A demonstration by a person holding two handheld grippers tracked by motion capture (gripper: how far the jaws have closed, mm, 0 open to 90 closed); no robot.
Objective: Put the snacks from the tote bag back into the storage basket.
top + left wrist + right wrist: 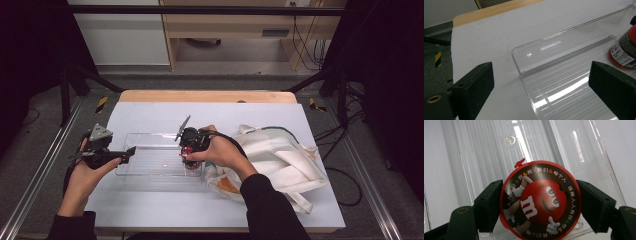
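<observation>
Right gripper view showed us our right gripper [540, 207] clamping the candy tub [540, 202] over the clear tray [499, 150] for placing; left gripper [544, 82] stood open, near.

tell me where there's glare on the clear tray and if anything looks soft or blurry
High view: dim surroundings, one small glint on the clear tray. Left gripper view: bright streaks on the tray's ribbed floor and far wall; near jaws slightly soft. Right gripper view: a streak on the tray floor above the sharp red candy container.
</observation>
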